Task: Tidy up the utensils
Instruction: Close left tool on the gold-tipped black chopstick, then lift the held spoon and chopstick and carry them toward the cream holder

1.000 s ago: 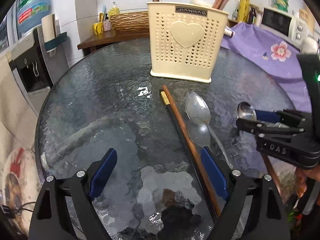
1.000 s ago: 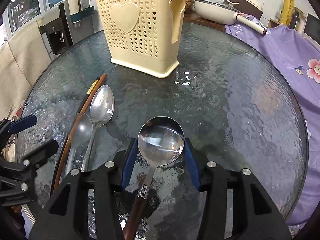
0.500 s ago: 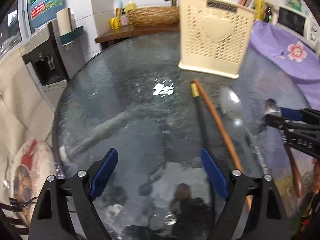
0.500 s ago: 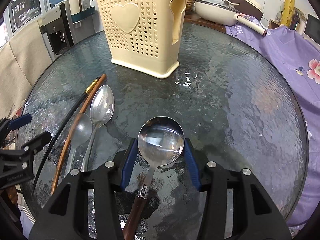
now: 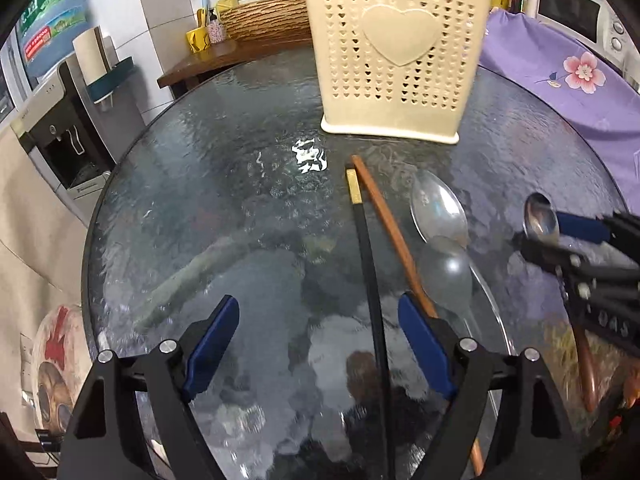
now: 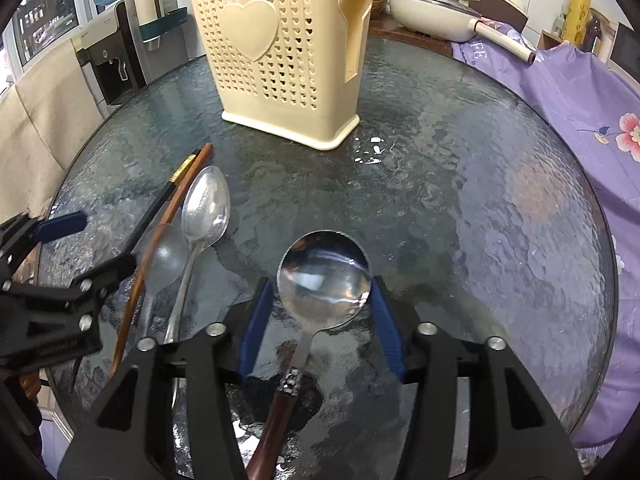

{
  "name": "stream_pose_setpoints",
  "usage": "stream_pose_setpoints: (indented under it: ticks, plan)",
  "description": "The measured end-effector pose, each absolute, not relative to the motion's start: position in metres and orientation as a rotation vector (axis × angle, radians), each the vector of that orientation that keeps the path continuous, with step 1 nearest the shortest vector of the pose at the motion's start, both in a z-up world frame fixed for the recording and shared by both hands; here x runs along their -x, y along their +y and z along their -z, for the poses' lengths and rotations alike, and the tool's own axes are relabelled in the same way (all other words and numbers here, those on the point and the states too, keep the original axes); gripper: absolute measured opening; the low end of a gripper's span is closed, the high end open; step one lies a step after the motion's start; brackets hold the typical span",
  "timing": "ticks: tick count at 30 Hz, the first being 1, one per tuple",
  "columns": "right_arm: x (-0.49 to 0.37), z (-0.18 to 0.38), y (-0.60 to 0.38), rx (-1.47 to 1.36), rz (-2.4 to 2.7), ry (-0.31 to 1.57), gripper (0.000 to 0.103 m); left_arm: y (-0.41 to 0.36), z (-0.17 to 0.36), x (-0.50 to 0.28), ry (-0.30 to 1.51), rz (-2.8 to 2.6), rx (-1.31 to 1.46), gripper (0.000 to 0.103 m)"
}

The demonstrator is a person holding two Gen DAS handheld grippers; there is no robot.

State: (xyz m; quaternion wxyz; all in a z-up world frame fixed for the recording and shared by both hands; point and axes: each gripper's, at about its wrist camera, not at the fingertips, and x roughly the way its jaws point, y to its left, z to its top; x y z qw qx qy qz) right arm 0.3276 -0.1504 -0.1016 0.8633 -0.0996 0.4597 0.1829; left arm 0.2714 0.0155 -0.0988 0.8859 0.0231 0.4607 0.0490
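Note:
A cream perforated utensil holder (image 5: 394,56) stands upright at the back of the round glass table (image 5: 224,200); it also shows in the right wrist view (image 6: 288,60). My left gripper (image 5: 318,342) is open, its jaws either side of a black chopstick (image 5: 370,280). A brown chopstick (image 5: 390,232) and two metal spoons (image 5: 438,208) lie just right of it. My right gripper (image 6: 320,322) is shut on a round ladle-spoon (image 6: 324,278) with a wooden handle, held low over the table; the ladle-spoon also shows in the left wrist view (image 5: 540,220).
A purple flowered cloth (image 6: 580,92) covers something to the right of the table. A water dispenser (image 5: 68,120) stands at the left. A wooden shelf (image 5: 224,52) with a basket and bottles is behind, and a white pan (image 6: 436,16) at the back.
My left gripper has shifted right, so the black chopstick now lies between its jaws. The right gripper keeps its hold on the ladle-spoon and has hardly moved.

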Motion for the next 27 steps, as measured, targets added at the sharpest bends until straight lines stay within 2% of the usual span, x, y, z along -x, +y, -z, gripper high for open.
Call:
stream_pose_setpoints:
  ticks: [4,7,11,14,16,20,21,27]
  plan:
    - [-0.327,0.102,-0.149,0.214,-0.377,0.979,0.055,0.016,0.099,-0.290,0.965,-0.080,-0.053,0.075]
    - [-0.327,0.102,-0.148,0.223,-0.352,0.987,0.061,0.014,0.098,-0.309,0.980,-0.056,-0.037,0.067]
    - [-0.330,0.103,-0.151,0.204,-0.337,1.000,0.061,0.005,0.097,-0.326,0.986,-0.042,-0.048,0.052]
    - [-0.330,0.102,-0.150,0.199,-0.334,0.994,0.056,0.006,0.096,-0.334,0.990,-0.029,-0.017,0.042]
    - [-0.330,0.101,-0.146,0.205,-0.341,0.987,0.047,0.006,0.097,-0.337,0.990,-0.032,-0.004,0.038]
    - [-0.331,0.102,-0.138,0.226,-0.358,0.972,0.047,0.002,0.096,-0.343,0.988,-0.039,-0.033,0.011]
    - [-0.332,0.102,-0.138,0.219,-0.365,0.972,0.047,0.000,0.097,-0.343,0.986,-0.046,-0.042,0.008]
    - [-0.334,0.102,-0.139,0.220,-0.392,0.960,0.047,-0.004,0.097,-0.343,0.987,-0.057,-0.033,0.007]
